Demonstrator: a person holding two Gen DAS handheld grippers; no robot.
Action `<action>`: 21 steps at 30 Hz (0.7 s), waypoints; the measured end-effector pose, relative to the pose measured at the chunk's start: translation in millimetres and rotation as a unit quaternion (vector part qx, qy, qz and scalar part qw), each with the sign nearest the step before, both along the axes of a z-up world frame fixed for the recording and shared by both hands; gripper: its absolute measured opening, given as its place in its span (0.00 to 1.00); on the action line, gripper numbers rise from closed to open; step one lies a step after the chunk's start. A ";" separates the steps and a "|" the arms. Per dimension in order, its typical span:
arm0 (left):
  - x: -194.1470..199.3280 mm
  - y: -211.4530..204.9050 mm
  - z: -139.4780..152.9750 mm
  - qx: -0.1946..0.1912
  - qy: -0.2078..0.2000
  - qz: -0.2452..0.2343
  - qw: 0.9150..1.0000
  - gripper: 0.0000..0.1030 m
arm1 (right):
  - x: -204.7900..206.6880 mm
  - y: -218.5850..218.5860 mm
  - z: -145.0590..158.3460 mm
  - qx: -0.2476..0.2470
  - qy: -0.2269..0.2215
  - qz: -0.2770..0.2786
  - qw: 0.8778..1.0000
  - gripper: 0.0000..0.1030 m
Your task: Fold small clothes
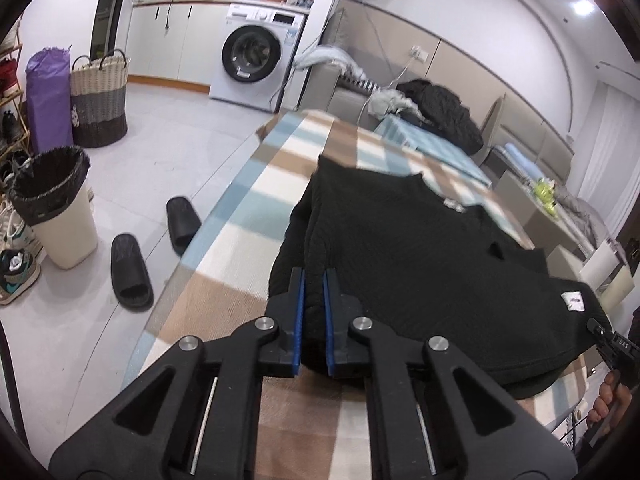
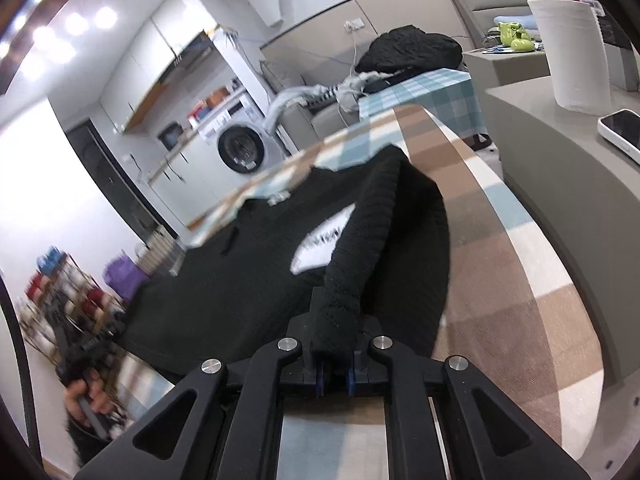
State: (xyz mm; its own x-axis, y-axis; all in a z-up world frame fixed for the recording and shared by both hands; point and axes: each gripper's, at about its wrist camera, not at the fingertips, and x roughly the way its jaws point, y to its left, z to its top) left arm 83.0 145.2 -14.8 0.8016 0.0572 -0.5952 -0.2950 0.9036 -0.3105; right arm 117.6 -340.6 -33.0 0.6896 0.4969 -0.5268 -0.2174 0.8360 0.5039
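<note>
A black knit sweater lies spread on the table with the checked cloth. My left gripper is shut on the garment's near left edge, and a fold of black fabric fills the gap between its blue pads. In the right wrist view the sweater shows a white label. My right gripper is shut on a rolled, raised strip of the sweater that drapes over and hides its fingertips. Each view shows the other gripper at its edge, held in a hand.
The table's left edge drops to a floor with a lined waste bin, two black slippers and woven baskets. A washing machine stands behind. On the grey counter to the right stand a paper roll and a phone.
</note>
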 end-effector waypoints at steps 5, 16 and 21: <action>8.1 5.4 26.9 -0.010 -0.036 0.007 0.999 0.05 | 14.8 -8.7 28.5 0.050 -0.018 -0.010 0.999 0.07; 73.3 25.4 64.5 -0.018 -0.079 0.021 0.996 0.05 | 79.6 -19.0 61.4 0.103 -0.016 -0.064 0.992 0.07; 112.8 30.5 63.7 -0.021 -0.068 0.018 0.997 0.05 | 103.5 -16.4 59.3 0.106 0.003 -0.075 0.992 0.07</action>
